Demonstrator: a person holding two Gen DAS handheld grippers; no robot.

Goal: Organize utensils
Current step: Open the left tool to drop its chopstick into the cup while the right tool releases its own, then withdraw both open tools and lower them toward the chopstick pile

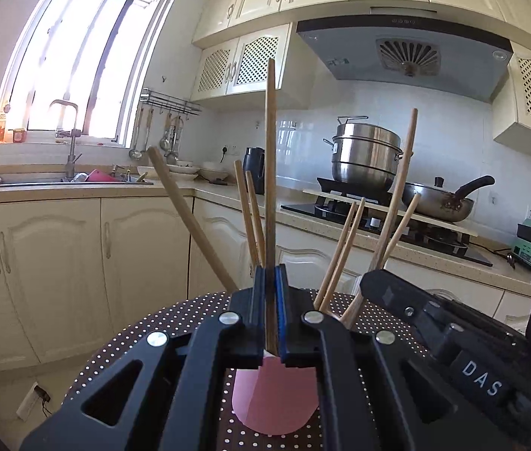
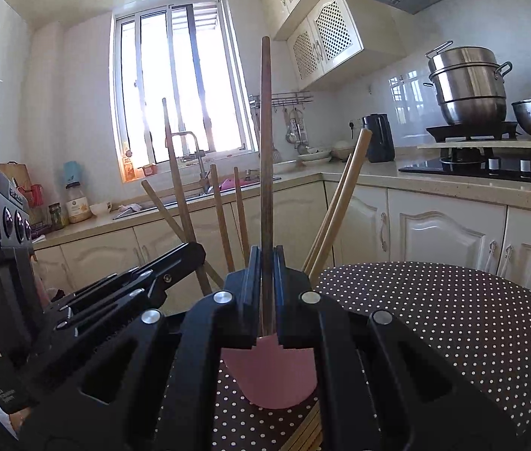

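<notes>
A pink cup (image 1: 275,400) stands on a round polka-dot table (image 1: 175,323) and holds several wooden chopsticks that fan out. My left gripper (image 1: 271,282) is shut on one upright chopstick (image 1: 270,173) whose lower end is in the cup. In the right wrist view my right gripper (image 2: 265,263) is shut on another upright chopstick (image 2: 265,150) above the same pink cup (image 2: 271,376). Each gripper shows beside the other: the right one in the left wrist view (image 1: 434,315), the left one in the right wrist view (image 2: 122,285).
More chopsticks (image 2: 303,436) lie on the polka-dot table (image 2: 434,319) at the front edge. Behind are cream cabinets, a sink (image 1: 62,180), a stove with a steel pot (image 1: 367,154) and a pan (image 1: 442,195).
</notes>
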